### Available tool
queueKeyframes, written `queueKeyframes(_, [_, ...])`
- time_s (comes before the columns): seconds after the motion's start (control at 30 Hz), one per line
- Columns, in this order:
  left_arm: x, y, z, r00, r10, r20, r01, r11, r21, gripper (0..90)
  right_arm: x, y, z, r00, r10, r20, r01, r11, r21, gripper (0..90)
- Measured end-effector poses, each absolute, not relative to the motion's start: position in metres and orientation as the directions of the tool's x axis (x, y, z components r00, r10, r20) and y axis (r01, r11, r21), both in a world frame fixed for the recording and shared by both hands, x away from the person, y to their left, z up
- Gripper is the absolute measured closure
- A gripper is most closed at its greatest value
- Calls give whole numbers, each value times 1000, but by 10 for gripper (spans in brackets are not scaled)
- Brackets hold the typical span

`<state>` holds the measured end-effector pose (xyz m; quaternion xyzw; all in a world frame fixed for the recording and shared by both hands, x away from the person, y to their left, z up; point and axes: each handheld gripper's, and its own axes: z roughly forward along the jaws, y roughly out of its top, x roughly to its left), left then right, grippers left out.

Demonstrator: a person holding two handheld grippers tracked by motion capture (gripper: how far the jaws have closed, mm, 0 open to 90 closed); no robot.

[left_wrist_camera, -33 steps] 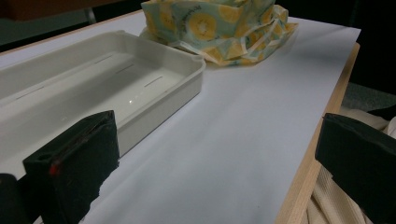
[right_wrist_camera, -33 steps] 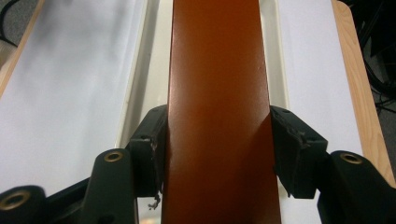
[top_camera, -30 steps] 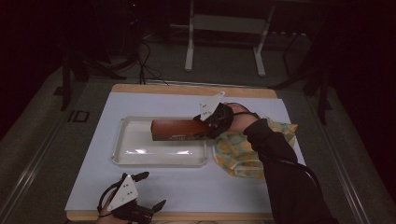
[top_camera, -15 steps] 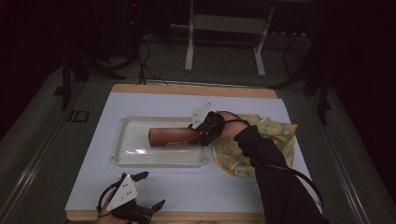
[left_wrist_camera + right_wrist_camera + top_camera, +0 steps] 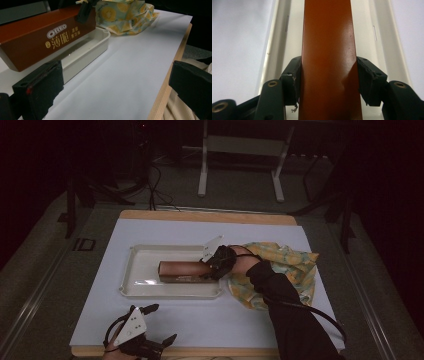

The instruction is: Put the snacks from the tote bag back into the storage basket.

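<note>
the right gripper (image 5: pixel 212 264) has slid the brown oreo box (image 5: pixel 182 271) leftward along the white tray (image 5: pixel 131 279) over the last second, jaws clamped tight on its sides. the box looks nearly placed, while the left gripper (image 5: pixel 156 325) waits wide open and empty at the near edge.

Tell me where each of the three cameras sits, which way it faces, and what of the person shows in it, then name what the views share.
High view: above the person's side, looking forward and down on the table; shows the left gripper and the sleeved right arm.
Left gripper view: low by the near table edge, looking across at the white tray and yellow cloth; its open jaws frame the shot.
Right gripper view: rides the right gripper, looking along the brown Oreo box, its jaws clamped on it.
Shared: the box and tray appear in all three.
</note>
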<state>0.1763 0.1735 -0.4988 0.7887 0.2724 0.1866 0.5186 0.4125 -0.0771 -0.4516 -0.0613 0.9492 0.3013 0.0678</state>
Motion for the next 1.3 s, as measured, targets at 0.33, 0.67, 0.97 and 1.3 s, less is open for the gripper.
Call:
queueKeyframes(0.33, [176, 173, -499, 786, 618, 11, 235, -314, 920, 0, 417, -79, -467, -990, -50, -131, -116, 817, 564, 427])
queueKeyframes(0.67, [176, 173, -499, 787, 616, 11, 234, -315, 920, 0, 417, -75, -476, -989, -62, -132, -124, 834, 538, 423])
queueKeyframes(0.97, [176, 173, -499, 788, 616, 11, 233, -315, 920, 0, 415, -74, -481, -988, -71, -138, -134, 841, 525, 406])
queueKeyframes(1.3, [177, 173, -499, 788, 615, 8, 234, -312, 921, 0, 415, -75, -474, -989, -62, -135, -124, 840, 528, 349])
